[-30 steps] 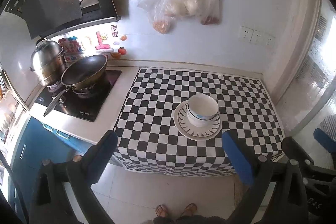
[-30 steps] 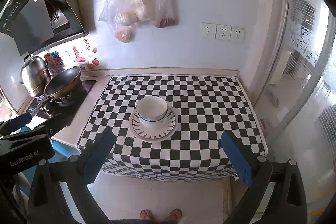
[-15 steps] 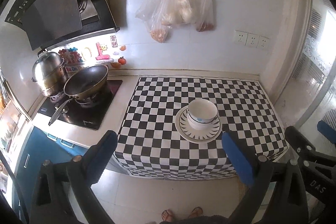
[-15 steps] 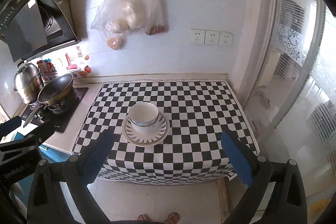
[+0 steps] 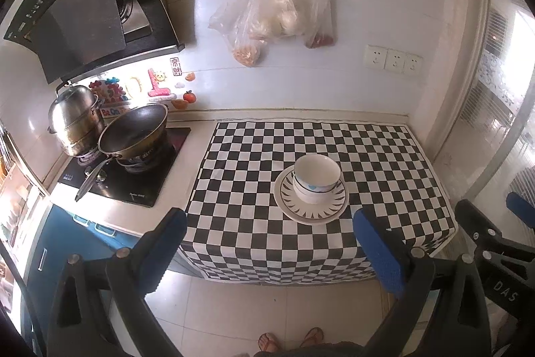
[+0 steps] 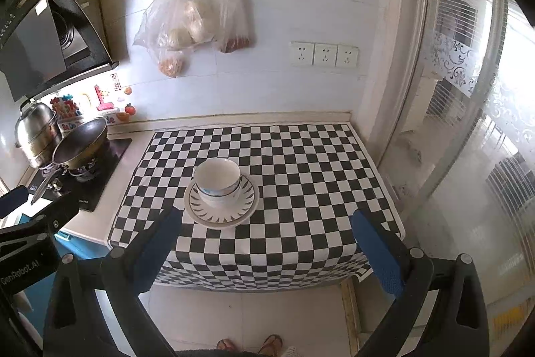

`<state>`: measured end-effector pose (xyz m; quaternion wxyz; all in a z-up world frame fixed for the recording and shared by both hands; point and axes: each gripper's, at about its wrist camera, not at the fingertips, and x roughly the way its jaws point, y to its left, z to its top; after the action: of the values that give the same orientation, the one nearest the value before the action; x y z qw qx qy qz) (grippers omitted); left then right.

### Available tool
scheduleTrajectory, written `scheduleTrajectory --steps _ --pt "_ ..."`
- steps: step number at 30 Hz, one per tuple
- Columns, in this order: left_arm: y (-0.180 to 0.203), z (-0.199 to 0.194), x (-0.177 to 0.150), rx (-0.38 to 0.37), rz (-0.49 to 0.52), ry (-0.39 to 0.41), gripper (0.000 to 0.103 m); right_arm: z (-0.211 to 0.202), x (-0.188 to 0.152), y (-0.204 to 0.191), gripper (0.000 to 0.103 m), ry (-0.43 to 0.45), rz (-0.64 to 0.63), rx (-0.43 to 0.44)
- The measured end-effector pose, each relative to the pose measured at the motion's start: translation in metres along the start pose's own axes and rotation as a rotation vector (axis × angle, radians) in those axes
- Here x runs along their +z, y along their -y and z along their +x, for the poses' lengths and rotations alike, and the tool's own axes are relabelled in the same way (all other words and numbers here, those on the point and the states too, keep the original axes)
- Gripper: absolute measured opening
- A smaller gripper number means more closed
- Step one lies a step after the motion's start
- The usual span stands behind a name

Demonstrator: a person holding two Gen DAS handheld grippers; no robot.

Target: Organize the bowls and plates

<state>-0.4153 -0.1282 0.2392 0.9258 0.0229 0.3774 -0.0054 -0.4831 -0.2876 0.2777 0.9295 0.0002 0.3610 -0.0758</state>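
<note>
Beyond and between the spread, empty fingers of the left gripper [image 5: 269, 231], white bowls [image 5: 316, 178] with blue markings are seen nested on a ray-patterned plate [image 5: 311, 197]. The right gripper [image 6: 265, 225] is likewise held apart and empty, the stack lying ahead near its left finger.

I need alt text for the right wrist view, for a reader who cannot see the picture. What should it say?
White bowls sit stacked on a patterned plate on a black-and-white checkered cloth covering a kitchen counter. The open right tool is held back from the counter, gripping nothing. To the left, a wok and a steel pot stand on a stove.
</note>
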Motion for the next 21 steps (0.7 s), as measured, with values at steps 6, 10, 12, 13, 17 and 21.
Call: scheduleTrajectory --steps 6,10,12,13,17,21 --pt "0.0003 0.0004 -0.0011 -0.004 0.004 -0.004 0.102 -0.0006 -0.0021 -0.0012 0.103 -0.002 -0.002 -0.003" --pt "0.0004 0.0003 -0.0016 -0.002 0.004 -0.003 0.102 -0.0011 -0.0029 -0.0019 0.103 -0.003 -0.003 -0.004" --pt "0.0006 0.0004 -0.0019 -0.003 0.003 -0.004 0.102 -0.0018 -0.0045 -0.0026 0.103 -0.004 -0.002 -0.004" --pt "0.0006 0.0003 -0.0020 -0.003 0.002 -0.004 0.102 -0.0016 -0.0042 -0.0026 0.103 -0.005 -0.001 -0.005" --pt "0.0005 -0.0003 -0.0019 0.001 0.005 -0.001 0.102 -0.0020 -0.0053 -0.0033 0.103 -0.004 -0.001 -0.006" --pt "-0.0012 -0.0011 -0.0027 0.000 0.003 -0.001 0.102 -0.0021 -0.0048 -0.0034 0.103 -0.004 0.000 -0.006"
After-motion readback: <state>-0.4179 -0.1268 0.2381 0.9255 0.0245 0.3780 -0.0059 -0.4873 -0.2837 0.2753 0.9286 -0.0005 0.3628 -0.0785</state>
